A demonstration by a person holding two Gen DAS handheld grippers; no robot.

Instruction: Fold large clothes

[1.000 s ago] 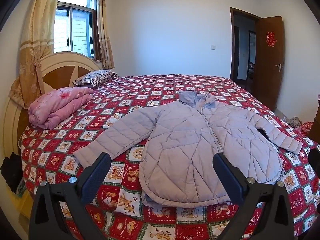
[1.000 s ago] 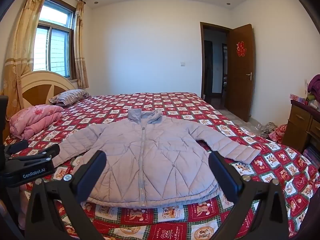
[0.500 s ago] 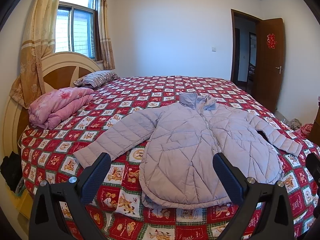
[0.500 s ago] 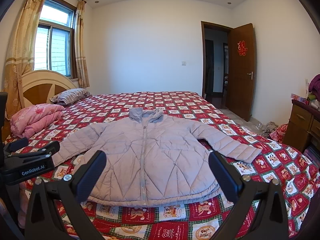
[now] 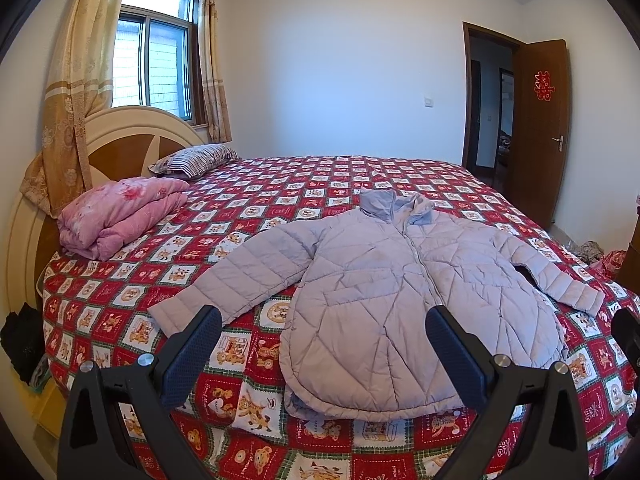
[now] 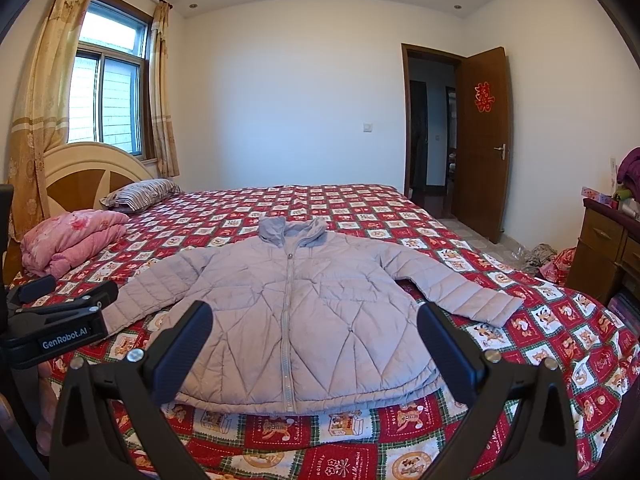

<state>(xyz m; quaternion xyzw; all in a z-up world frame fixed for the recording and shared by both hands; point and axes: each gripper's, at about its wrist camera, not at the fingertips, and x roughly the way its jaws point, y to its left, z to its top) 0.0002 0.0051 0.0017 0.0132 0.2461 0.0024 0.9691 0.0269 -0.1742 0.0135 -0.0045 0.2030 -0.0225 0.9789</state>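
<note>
Hovering wide open, empty, above jacket (image 5: pixel 404 292) spread flat on bed (image 5: pixel 280 184): left gripper (image 5: pixel 324 332), right gripper (image 6: pixel 316 328).

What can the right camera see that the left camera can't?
Only the right wrist view shows the wooden dresser and the whole left tool from the side. Only the left wrist view shows the black bundle beside the bed. Both show the puffy jacket spread flat, the pink quilt and the open door.

Home bedroom, quilted bed (image 5: pixel 320 176), wooden headboard (image 5: pixel 132 140), curtained window (image 6: pixel 108 96), pillow (image 6: pixel 144 192)
</note>
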